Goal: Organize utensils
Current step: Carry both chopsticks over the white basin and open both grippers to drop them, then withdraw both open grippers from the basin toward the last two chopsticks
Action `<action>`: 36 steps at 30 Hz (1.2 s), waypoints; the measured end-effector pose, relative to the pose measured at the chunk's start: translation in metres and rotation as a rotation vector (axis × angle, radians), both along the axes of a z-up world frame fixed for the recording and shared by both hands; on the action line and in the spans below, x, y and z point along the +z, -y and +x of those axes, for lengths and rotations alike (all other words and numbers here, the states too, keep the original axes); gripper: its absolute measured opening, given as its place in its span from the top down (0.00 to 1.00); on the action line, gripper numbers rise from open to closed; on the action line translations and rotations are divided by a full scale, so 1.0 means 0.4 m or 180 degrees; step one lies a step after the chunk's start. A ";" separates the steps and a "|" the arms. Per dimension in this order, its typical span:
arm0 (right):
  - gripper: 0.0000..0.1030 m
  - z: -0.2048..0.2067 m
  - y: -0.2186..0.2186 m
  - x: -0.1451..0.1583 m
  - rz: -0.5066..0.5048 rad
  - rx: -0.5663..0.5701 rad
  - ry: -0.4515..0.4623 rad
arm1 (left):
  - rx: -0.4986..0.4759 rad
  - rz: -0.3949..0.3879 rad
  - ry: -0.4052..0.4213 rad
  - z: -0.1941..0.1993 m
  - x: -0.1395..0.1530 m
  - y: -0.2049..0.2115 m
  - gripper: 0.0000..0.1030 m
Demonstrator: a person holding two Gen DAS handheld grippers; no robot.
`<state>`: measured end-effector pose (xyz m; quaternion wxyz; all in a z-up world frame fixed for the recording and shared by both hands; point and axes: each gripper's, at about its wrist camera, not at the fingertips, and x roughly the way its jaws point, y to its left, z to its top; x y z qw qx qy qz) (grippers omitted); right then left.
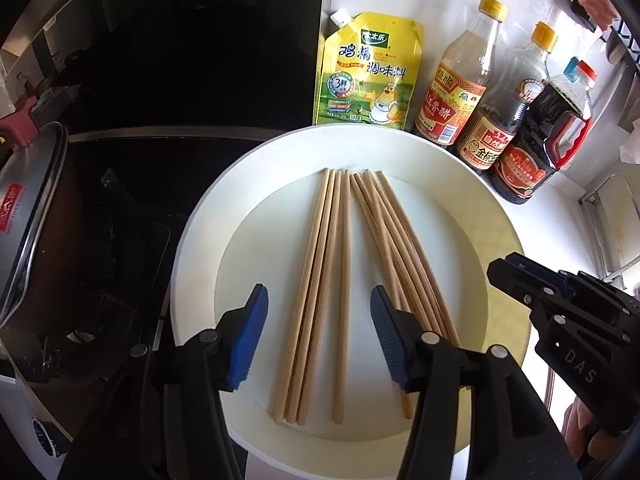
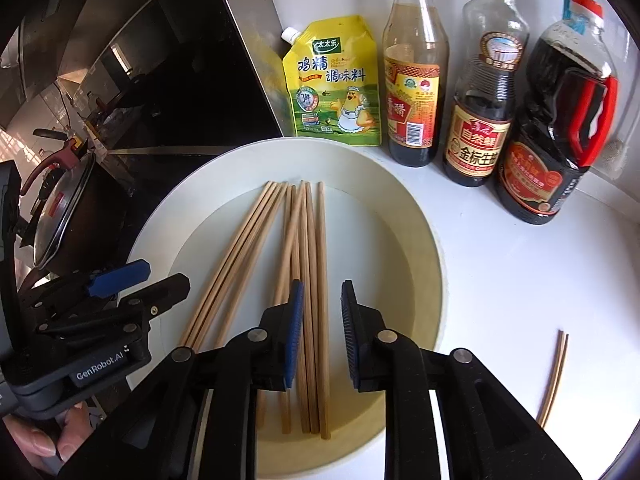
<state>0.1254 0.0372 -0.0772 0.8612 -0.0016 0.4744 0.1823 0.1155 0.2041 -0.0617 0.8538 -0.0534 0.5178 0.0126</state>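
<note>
The left gripper (image 1: 318, 334) hangs over the plate (image 1: 200, 236) with its jaws apart, clear of the chopsticks (image 1: 320, 288) lying fanned below them. The right gripper (image 2: 322, 332) has its jaws narrowly parted above the same chopsticks, gripping nothing. Two more sticks (image 2: 554, 376) lie on the counter (image 2: 520, 280), well apart from the plate. Behind stand a pouch (image 2: 334, 84) and three bottles (image 2: 480, 120)

3 bottles (image 2: 478, 92) and a pouch (image 2: 334, 80) block the plate's (image 2: 408, 208) far rim.
</note>
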 end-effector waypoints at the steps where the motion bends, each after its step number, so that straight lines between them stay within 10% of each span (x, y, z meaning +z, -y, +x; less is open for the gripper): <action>1: 0.77 -0.009 0.007 0.005 0.0000 -0.0009 0.0016 | -0.0004 -0.0001 0.0013 -0.005 0.006 0.002 0.49; 36: 0.62 -0.268 0.418 0.070 0.0189 -0.0983 0.0354 | -0.0791 0.0043 0.0290 -0.115 0.120 0.316 0.39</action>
